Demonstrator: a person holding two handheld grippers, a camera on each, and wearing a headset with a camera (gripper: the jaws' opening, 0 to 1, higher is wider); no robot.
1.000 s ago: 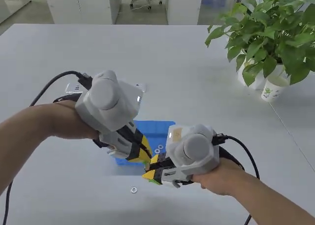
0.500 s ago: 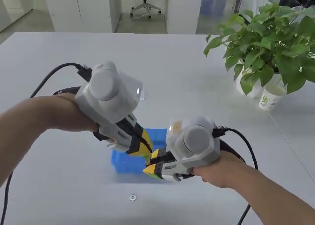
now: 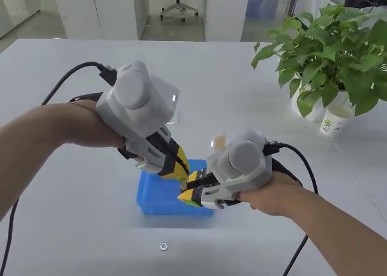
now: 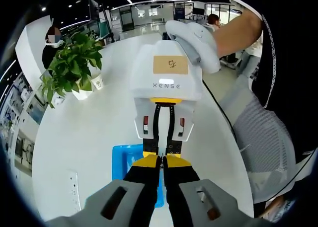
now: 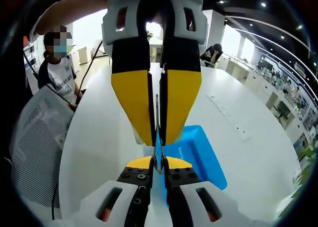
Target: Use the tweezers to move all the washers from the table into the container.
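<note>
A blue container (image 3: 158, 194) sits on the white table (image 3: 72, 227), also seen in the left gripper view (image 4: 120, 162) and the right gripper view (image 5: 198, 157). One small washer (image 3: 163, 246) lies on the table in front of it. My left gripper (image 3: 181, 172) and right gripper (image 3: 188, 194) meet tip to tip above the container's right part. A thin metal pair of tweezers (image 5: 157, 132) runs between the left gripper's yellow fingers (image 5: 131, 103) down into the right gripper (image 5: 157, 163). Both look shut on it. The container's inside is mostly hidden by the grippers.
A potted plant (image 3: 326, 52) and a paper cup (image 3: 331, 120) stand at the far right of the table. A power strip (image 5: 228, 115) lies beyond the container. A person sits beside an office chair (image 5: 35, 132) past the table's edge.
Both grippers have moved together from the container's front edge to above its right part. The washer on the table has stayed put. The head camera has shifted.
</note>
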